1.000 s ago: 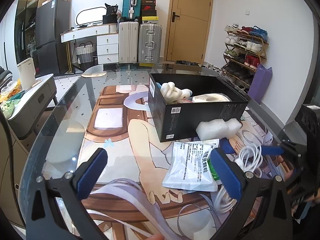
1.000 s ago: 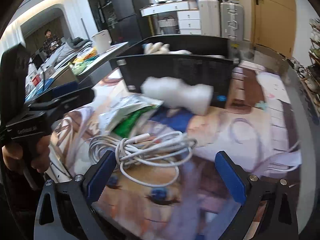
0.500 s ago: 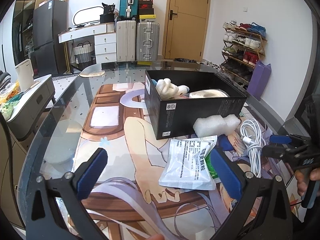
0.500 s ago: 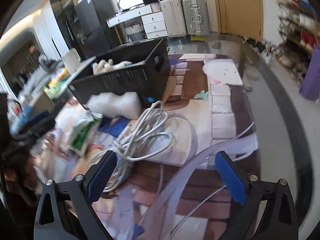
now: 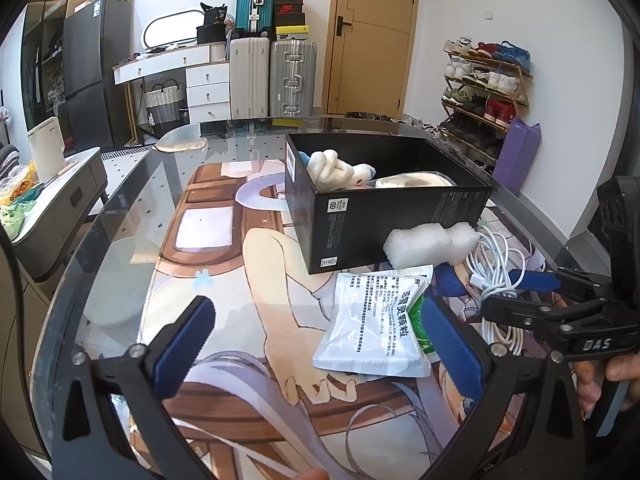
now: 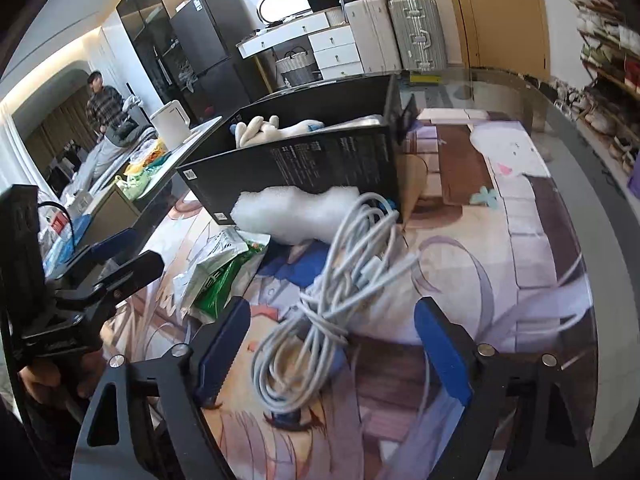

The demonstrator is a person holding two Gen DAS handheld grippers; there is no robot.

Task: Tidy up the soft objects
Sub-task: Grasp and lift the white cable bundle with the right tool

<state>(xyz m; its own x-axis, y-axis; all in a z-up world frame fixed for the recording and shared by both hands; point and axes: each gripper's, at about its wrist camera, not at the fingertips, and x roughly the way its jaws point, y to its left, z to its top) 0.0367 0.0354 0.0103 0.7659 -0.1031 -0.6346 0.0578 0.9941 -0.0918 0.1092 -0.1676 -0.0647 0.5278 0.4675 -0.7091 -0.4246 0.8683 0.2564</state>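
A black box [image 5: 400, 216] [image 6: 304, 164] stands on the table and holds a white plush toy [image 5: 336, 170] [image 6: 260, 128]. White foam [image 5: 432, 242] [image 6: 296, 216] leans on its near side. A white packet [image 5: 376, 320] over a green one [image 6: 220, 280] lies in front. A coiled white cable [image 5: 494, 264] [image 6: 340, 304] lies to the right. My left gripper [image 5: 316, 344] is open, just short of the packet. My right gripper [image 6: 336, 354] is open, its fingers on either side of the cable's near end; it also shows in the left wrist view [image 5: 560, 296].
The glass table [image 5: 120, 208] carries a printed anime mat [image 5: 224, 264]. A grey side cabinet [image 5: 52, 200] stands to the left. Suitcases [image 5: 272, 76], a dresser, a door and a shoe rack [image 5: 480, 92] are behind. A person [image 6: 104, 104] stands far left.
My right gripper has swung from facing the left gripper toward the box and moved over the cable, which now lies between its fingers. My left gripper has barely shifted.
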